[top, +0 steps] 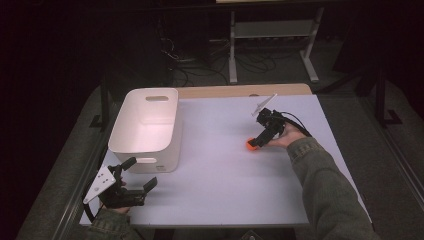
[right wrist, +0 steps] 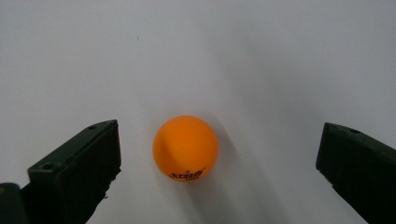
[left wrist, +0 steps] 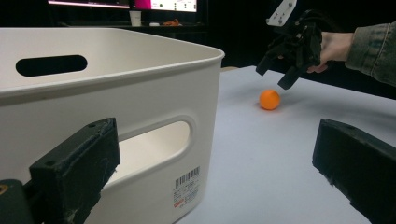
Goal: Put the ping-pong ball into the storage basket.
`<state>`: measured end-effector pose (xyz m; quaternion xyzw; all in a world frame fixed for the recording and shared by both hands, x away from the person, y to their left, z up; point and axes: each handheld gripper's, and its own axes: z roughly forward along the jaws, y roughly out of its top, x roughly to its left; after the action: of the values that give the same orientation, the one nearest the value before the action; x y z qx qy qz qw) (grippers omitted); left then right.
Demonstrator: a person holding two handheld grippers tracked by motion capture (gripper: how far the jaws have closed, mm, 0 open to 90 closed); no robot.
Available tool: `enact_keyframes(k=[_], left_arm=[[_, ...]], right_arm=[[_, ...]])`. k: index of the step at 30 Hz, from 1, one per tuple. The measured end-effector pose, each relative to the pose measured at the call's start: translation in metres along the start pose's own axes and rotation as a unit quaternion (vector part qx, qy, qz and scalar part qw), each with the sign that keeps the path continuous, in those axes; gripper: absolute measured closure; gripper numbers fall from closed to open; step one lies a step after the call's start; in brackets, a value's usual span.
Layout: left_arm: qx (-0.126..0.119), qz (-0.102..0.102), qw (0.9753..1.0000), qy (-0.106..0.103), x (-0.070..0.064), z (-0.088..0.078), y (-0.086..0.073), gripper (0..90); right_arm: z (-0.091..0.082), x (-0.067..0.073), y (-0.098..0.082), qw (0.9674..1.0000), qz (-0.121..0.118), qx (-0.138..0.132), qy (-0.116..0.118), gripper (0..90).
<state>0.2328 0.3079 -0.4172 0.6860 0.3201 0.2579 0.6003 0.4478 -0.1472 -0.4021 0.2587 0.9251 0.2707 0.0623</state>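
Approach step, grasp pending. My right gripper (top: pixel 256 142) hangs with jaws wide over the orange ball (right wrist: pixel 186 148), which rests on the white surface (top: pixel 225 170) between them, untouched (nearer one jaw). Next: lower, centre, close. Left gripper (top: pixel 140 175) idles open near the white bin (top: pixel 145 125).

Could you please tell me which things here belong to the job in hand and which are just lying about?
In the job:
orange ball
right gripper, jaws open around it
white bin

Lying about:
left gripper, idle
white frame
floor cables
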Motion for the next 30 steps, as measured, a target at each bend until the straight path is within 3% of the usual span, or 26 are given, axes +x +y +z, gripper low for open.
enact_keyframes(k=[14,30], left_arm=[[0.001,0.000,1.0000,-0.001,0.000,0.001,0.000,0.2],[0.002,0.001,1.0000,0.001,0.000,0.001,0.000,0.2]], right_arm=[[0.014,0.003,0.001,0.9997,-0.010,0.020,0.008,0.0],[0.022,0.003,0.000,0.9984,-0.016,0.046,0.029,11.4]])
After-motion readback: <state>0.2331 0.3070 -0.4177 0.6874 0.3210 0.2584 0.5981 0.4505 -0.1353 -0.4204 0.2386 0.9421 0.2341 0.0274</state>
